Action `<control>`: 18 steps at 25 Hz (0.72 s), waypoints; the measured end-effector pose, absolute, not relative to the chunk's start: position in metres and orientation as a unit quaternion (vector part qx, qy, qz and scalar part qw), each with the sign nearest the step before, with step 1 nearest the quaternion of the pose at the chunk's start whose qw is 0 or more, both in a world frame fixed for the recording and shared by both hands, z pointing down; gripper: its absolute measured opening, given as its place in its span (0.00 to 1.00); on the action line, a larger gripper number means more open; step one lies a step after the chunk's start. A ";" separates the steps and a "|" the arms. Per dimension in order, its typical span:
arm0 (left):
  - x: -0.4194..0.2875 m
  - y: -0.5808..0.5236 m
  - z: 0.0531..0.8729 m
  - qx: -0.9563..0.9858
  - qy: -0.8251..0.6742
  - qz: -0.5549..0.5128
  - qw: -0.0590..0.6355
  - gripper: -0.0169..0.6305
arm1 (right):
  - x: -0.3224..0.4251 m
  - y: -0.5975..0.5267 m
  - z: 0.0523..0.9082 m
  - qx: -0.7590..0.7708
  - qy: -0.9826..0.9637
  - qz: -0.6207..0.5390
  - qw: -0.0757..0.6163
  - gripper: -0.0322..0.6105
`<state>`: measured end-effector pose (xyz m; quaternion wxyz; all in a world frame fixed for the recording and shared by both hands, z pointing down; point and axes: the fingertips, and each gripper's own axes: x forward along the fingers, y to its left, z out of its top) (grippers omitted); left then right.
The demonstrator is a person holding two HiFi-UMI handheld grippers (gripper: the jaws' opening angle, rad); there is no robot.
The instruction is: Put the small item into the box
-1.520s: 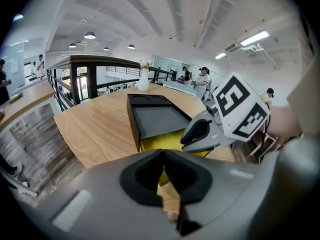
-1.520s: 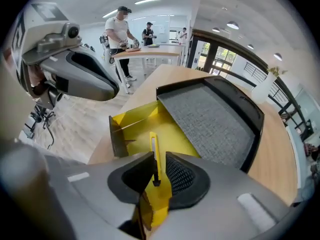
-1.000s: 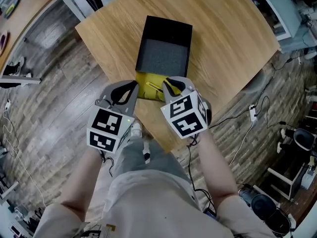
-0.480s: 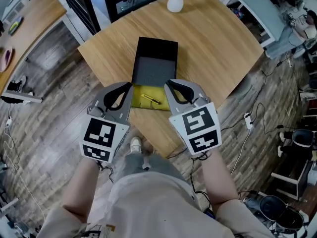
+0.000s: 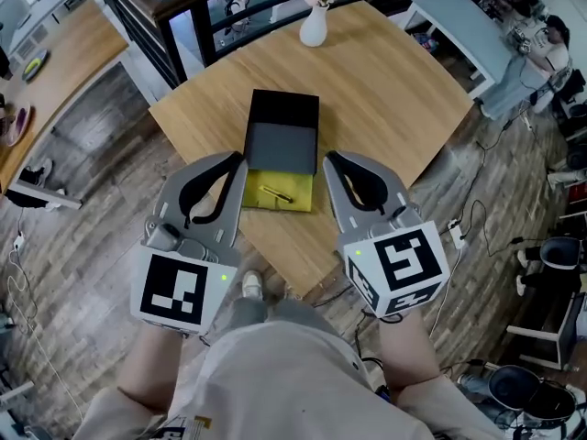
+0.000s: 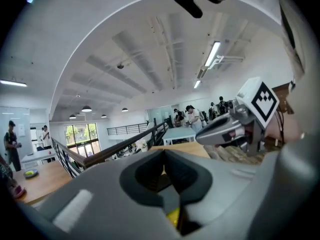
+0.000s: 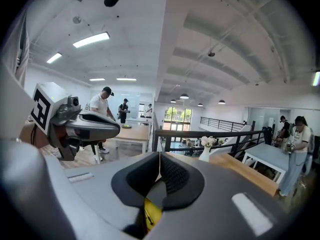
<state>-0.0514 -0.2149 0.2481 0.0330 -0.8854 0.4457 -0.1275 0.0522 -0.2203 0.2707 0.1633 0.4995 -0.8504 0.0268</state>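
On the wooden table (image 5: 385, 90) lies a black box (image 5: 282, 131), its grey-lined lid folded back and its yellow tray (image 5: 298, 186) towards me. A small slim golden item (image 5: 275, 193) rests inside the yellow tray. My left gripper (image 5: 236, 160) is raised just left of the tray, and my right gripper (image 5: 333, 159) just right of it; neither touches the box. Both are shut and hold nothing. In the left gripper view the left gripper (image 6: 164, 156) has its pads meeting. In the right gripper view the pads of the right gripper (image 7: 159, 159) meet too.
A white vase with flowers (image 5: 313, 26) stands at the table's far edge, also in the right gripper view as the vase (image 7: 205, 153). A railing (image 5: 183, 16) and other tables lie beyond. Cables (image 5: 468, 218) trail on the floor at right. People stand in the background.
Both grippers have drawn back from the yellow tray towards me and risen. The right one left the tray, and the golden item stays there. My view has tilted up.
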 end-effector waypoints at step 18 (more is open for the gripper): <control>-0.048 -0.170 0.211 -0.889 0.439 -0.113 0.065 0.03 | 0.076 -0.158 0.198 0.546 -0.838 -0.003 0.015 0.06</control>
